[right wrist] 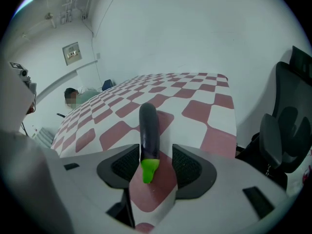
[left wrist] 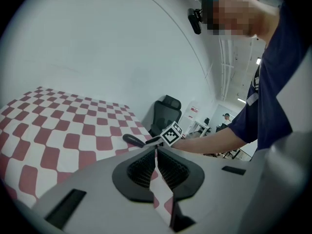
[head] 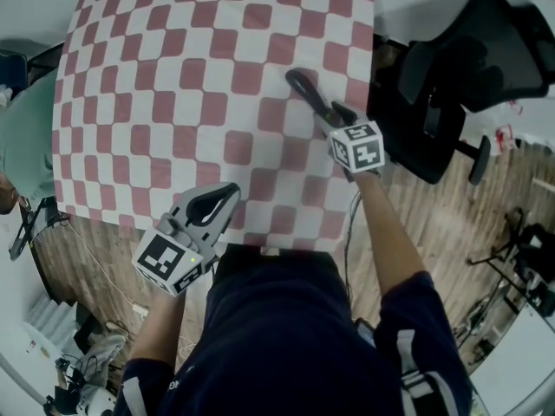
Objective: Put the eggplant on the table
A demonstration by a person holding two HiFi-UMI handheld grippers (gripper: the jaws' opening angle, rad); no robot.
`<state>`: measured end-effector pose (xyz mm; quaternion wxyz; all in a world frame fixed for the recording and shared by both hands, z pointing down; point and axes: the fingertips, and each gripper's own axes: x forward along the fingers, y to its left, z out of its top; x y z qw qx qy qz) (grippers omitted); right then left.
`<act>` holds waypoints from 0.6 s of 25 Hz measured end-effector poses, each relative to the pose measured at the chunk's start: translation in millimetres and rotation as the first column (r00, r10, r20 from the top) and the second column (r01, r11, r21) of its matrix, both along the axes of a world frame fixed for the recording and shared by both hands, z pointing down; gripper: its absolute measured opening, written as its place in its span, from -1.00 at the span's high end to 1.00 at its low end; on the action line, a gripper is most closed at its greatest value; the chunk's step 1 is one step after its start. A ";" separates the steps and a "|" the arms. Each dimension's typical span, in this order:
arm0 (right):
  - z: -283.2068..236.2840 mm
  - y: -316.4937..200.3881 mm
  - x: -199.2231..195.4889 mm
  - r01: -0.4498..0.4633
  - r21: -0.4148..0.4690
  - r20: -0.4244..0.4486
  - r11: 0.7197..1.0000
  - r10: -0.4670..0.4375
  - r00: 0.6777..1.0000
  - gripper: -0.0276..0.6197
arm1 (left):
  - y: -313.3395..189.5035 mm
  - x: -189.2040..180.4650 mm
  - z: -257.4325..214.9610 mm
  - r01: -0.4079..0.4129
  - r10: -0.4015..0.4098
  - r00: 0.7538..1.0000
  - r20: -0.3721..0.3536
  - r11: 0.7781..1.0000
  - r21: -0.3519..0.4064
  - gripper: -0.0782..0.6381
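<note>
Dark purple with a bright green stem, the eggplant (right wrist: 148, 130) lies flat on the counter (head: 173, 76), toward its far right, its stem pointing back at the right gripper (right wrist: 156, 165). That gripper's jaws stand wide on either side of the stem end. The right pad is clear of it and the left pad is just beside it, so nothing presses. I judge this a release, with the eggplant's weight on the red-and-white checked cloth (right wrist: 204, 108). The gripper tilts down toward the counter, which suits setting a long thing down gently. The left gripper (left wrist: 156, 155) hovers at the counter's near edge, jaws closed together on nothing, seemingly kept aside. A black office chair (head: 468, 59) stands right of the counter.
</note>
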<state>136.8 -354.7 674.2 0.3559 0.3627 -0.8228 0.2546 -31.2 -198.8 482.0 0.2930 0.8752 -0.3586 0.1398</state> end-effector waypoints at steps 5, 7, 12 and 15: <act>-32.8 -2.4 5.2 -0.029 0.044 0.020 0.999 0.028 0.999 0.23 | -0.8 -5.0 -10.0 -0.014 0.014 1.000 -0.005 0.999 0.029 0.68; -54.1 -0.6 7.1 -0.039 0.069 0.041 0.997 0.036 0.999 0.23 | -1.6 -6.4 -16.0 -0.018 0.019 1.000 -0.008 0.999 0.045 0.68; -113.1 22.9 5.8 -0.041 0.123 0.109 0.992 0.027 0.994 0.26 | -1.1 -6.5 -35.5 -0.038 0.040 0.999 -0.020 0.995 0.097 0.68; -148.4 45.4 -0.1 -0.044 0.136 0.173 0.990 0.020 0.985 0.33 | 1.2 -5.1 -48.2 -0.051 0.055 0.998 -0.027 0.990 0.134 0.68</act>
